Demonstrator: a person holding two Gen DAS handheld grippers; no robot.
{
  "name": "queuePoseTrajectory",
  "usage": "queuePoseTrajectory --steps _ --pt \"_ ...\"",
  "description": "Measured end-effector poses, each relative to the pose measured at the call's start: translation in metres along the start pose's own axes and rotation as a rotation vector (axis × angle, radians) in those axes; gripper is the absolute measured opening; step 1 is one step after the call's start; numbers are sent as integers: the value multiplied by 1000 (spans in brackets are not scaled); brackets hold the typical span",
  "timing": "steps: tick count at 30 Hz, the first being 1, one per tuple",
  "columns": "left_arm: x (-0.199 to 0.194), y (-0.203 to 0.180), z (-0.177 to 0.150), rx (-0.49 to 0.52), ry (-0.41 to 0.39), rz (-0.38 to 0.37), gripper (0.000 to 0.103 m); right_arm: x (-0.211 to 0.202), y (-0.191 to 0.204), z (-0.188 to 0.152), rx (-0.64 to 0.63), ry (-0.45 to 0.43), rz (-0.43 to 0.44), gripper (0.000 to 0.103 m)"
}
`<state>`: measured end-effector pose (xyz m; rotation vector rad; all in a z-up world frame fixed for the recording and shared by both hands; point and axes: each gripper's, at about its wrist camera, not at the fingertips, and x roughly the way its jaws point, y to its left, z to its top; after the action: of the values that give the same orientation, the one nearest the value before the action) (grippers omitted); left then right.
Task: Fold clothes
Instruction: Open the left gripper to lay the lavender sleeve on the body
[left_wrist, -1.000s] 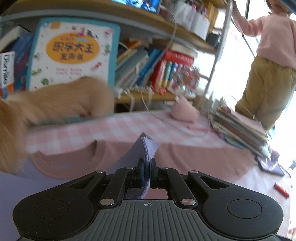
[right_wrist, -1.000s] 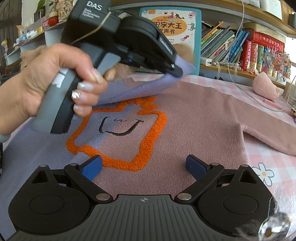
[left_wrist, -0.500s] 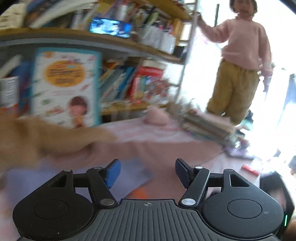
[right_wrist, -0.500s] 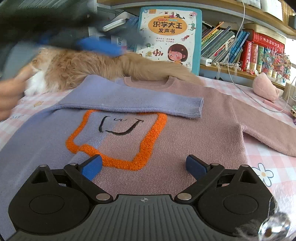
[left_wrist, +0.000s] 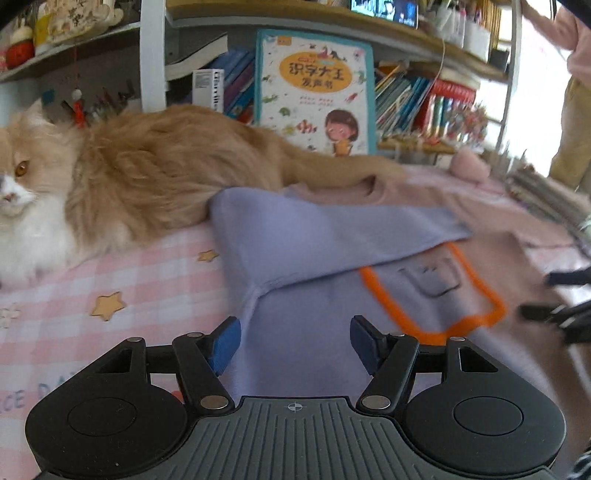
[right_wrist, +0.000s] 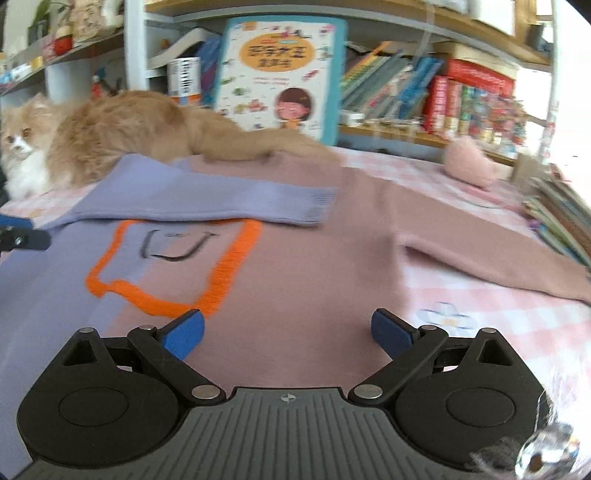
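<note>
The sweater (right_wrist: 303, 258) is soft and light, so we take its pink sleeve (right_wrist: 480, 262) by the cuff. Both the left claw (left_wrist: 293, 345) and the right claw (right_wrist: 288, 334) stand apart, holding nothing.

Both wrist views looked forward and downward over their own fingers, close above the sweater (left_wrist: 303, 236) (right_wrist: 332, 236): the left from its lilac side, the right from its pink side. Both shared the cat (left_wrist: 147, 166) (right_wrist: 122, 129) and bookshelf (left_wrist: 424, 92) (right_wrist: 424, 85).

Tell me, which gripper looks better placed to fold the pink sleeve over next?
Probably the right gripper. It is open over the sweater's pink half, and the pink sleeve lies flat just to its right. The left gripper, also open, hangs over the purple side, where the purple sleeve is already folded across.
</note>
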<state>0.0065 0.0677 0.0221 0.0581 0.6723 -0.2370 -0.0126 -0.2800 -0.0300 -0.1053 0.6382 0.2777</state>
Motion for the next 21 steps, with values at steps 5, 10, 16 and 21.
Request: queuePoseTrajectory --steps 5,10,16,21 --pt "3 12 -8 -41 28 15 65 -20 -34 -9 59 32 -100 92" --pt "3 22 -15 -79 42 22 63 -18 -58 -15 143 67 -107 65" --pt "3 21 -13 -74 43 5 38 -14 -61 -15 187 66 -38 20" --pt "1 16 -13 -51 49 -26 22 -17 -65 -14 214 68 6 10"
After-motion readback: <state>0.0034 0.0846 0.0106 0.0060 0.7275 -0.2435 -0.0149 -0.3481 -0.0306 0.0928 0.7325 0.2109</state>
